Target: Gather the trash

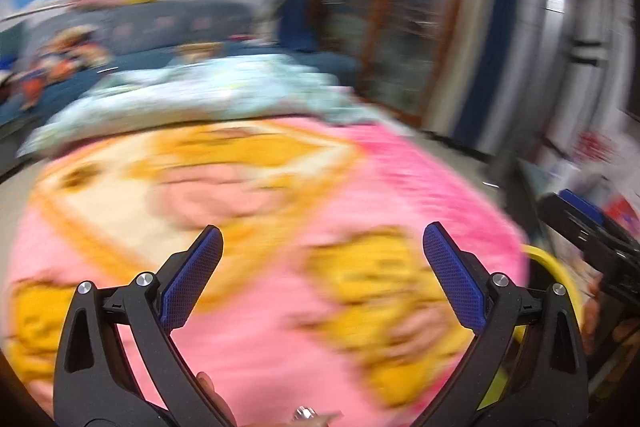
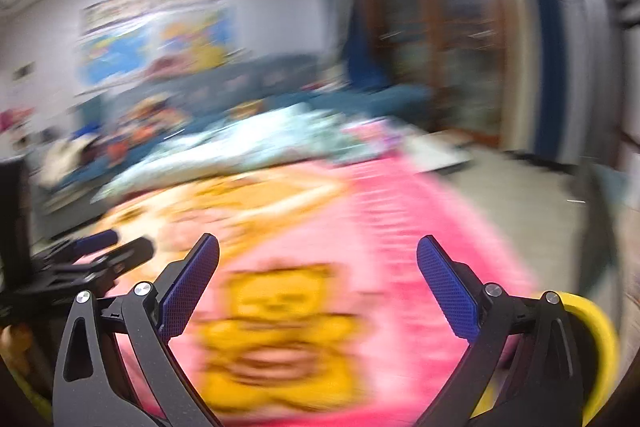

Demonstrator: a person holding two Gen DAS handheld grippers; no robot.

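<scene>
Both views are blurred by motion, and I can make out no trash item. My left gripper (image 1: pixel 322 235) is open above a pink and yellow cartoon blanket (image 1: pixel 256 211), nothing between its blue pads. My right gripper (image 2: pixel 318 245) is open too, over the same blanket (image 2: pixel 360 227), with nothing held. The right gripper (image 1: pixel 588 223) shows at the right edge of the left wrist view. The left gripper (image 2: pixel 116 245) shows at the left of the right wrist view. A yellow rim (image 2: pixel 596 331), perhaps a bin or basket, sits low at the right behind my right gripper; the yellow rim (image 1: pixel 560 279) also shows in the left wrist view.
A pale blue-green quilt (image 1: pixel 200 95) lies bunched at the far end of the blanket. Behind it stands a blue sofa (image 1: pixel 168 27) with toys, and a map poster (image 2: pixel 156 35) hangs on the wall. Wooden glass doors (image 1: pixel 400 19) and tiled floor (image 2: pixel 520 195) lie to the right.
</scene>
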